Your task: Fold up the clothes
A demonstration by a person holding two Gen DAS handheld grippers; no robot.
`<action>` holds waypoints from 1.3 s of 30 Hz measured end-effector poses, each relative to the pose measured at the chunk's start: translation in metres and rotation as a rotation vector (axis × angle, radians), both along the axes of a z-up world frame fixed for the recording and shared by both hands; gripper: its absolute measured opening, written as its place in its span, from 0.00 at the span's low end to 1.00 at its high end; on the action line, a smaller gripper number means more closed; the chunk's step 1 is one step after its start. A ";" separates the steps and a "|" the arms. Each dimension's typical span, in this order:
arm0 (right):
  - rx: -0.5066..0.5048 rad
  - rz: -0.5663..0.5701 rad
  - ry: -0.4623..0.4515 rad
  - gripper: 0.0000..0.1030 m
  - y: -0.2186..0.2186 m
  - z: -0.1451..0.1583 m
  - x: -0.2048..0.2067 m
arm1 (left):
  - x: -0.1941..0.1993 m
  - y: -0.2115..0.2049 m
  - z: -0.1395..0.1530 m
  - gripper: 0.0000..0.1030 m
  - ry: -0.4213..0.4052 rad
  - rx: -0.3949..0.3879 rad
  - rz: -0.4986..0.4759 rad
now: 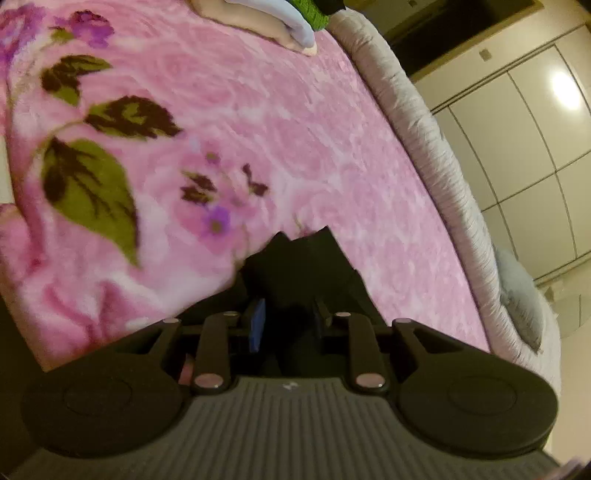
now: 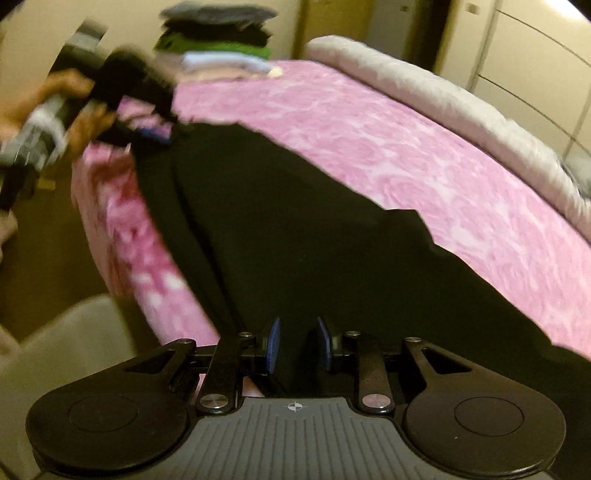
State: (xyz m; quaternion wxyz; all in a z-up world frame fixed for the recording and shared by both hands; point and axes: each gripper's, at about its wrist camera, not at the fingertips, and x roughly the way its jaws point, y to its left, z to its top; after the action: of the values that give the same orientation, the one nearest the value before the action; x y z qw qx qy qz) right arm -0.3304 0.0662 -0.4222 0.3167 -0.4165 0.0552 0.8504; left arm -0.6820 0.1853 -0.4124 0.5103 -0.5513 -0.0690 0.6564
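Note:
A black garment (image 2: 280,229) is stretched over the pink floral blanket (image 2: 424,158) between both grippers. My right gripper (image 2: 297,343) is shut on its near end, the blue pads pinching the black cloth. My left gripper (image 1: 286,314) is shut on the other end of the garment (image 1: 299,258), which bunches up between its fingers. In the right wrist view the left gripper (image 2: 162,129) shows at the far left, held by a hand, gripping the garment's far corner above the bed's edge.
A stack of folded clothes (image 2: 221,48) lies at the far end of the bed, also in the left wrist view (image 1: 258,22). A grey quilt (image 1: 424,122) runs along the bed's far side. White cupboards (image 1: 517,129) stand behind. A beige seat (image 2: 66,343) is at lower left.

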 end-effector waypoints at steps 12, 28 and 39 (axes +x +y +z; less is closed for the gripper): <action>0.099 0.141 -0.073 0.25 -0.029 -0.008 -0.014 | -0.003 -0.009 -0.005 0.07 -0.038 0.036 0.037; 0.097 0.147 -0.025 0.01 -0.035 0.000 -0.009 | -0.013 -0.067 0.008 0.00 0.077 0.198 -0.014; -0.087 -0.046 0.133 0.12 -0.014 0.007 0.013 | 0.001 -0.069 0.019 0.07 0.381 0.072 -0.035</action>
State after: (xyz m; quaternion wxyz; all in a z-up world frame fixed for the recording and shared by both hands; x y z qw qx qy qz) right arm -0.3176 0.0523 -0.4149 0.3132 -0.3712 0.1224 0.8655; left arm -0.6809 0.1162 -0.3929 0.5450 -0.3993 0.0150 0.7370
